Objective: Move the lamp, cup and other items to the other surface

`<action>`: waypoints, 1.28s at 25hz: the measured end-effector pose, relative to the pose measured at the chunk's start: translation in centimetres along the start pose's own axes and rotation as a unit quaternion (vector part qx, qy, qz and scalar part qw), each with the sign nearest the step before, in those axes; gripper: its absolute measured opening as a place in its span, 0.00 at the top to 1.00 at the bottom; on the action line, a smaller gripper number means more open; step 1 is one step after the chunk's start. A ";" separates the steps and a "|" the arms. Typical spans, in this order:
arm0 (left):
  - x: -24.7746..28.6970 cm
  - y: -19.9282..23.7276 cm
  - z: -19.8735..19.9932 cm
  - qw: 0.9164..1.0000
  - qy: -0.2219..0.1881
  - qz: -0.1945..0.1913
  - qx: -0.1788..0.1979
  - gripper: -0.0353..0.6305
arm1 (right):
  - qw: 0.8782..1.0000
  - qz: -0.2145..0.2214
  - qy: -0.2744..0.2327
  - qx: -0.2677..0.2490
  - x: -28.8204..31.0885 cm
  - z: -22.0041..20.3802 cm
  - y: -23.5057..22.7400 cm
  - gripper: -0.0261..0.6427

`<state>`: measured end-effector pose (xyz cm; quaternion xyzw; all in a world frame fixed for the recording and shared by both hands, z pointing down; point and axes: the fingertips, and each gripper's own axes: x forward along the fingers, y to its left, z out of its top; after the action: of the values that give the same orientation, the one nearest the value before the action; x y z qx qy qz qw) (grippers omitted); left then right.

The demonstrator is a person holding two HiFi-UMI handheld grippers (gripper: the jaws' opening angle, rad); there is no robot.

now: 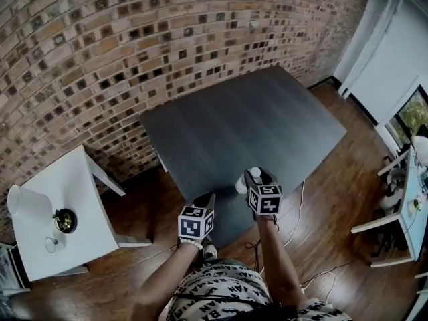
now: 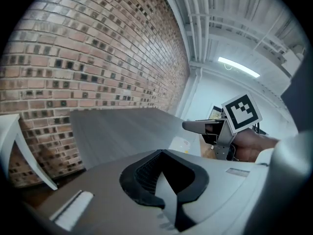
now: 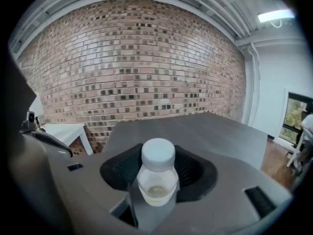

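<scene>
At the bottom centre of the head view, the person's two arms reach forward. The left gripper (image 1: 204, 200) has its fingers (image 2: 168, 196) closed together with nothing between them. Just to its right, the right gripper (image 1: 258, 178) grasps a small clear bottle (image 3: 156, 177) with a white cap, held upright by its lower body. The bottle sits over the near edge of the dark grey tabletop (image 1: 247, 119), which fills the middle of the frame above a wooden floor (image 1: 334, 199). At the lower left stands a white tabletop (image 1: 73, 186) carrying a lamp (image 1: 28, 202) with a white shade, a round black and gold thing (image 1: 65, 221) and a small pale cup (image 1: 52, 244). A brick wall (image 1: 100, 45) runs behind both
</scene>
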<state>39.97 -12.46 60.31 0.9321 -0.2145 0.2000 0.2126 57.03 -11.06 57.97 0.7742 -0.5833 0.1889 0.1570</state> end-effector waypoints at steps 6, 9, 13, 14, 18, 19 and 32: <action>-6.0 6.0 -0.5 0.997 -0.027 0.055 -0.040 0.94 | 0.997 0.073 -0.009 -0.034 1.7 2.4 9.8 0.66; -9.6 8.8 -1.0 0.994 -0.039 0.083 -0.054 0.94 | 0.993 0.110 -0.015 -0.046 2.3 3.4 15.0 0.66; -14.8 12.4 -2.1 0.989 -0.053 0.122 -0.072 0.94 | 0.986 0.155 -0.020 -0.063 2.2 4.4 22.2 0.66; -16.1 13.4 -2.5 0.987 -0.056 0.131 -0.076 0.94 | 0.984 0.167 -0.021 -0.066 2.1 4.5 24.1 0.66; -21.5 16.5 -4.2 0.980 -0.068 0.164 -0.093 0.94 | 0.974 0.212 -0.025 -0.077 1.1 4.7 31.5 0.66; -22.8 17.2 -4.7 0.978 -0.071 0.172 -0.098 0.94 | 0.971 0.224 -0.025 -0.079 0.8 4.6 33.2 0.66; -37.7 22.9 -12.0 0.950 -0.092 0.254 -0.160 0.94 | 0.939 0.313 -0.009 -0.142 -4.2 1.9 51.0 0.66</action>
<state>-5.67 -13.53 59.86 0.8151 -0.4915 0.1241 0.2805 7.12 -22.16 55.46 0.5242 -0.8180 0.1368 0.1931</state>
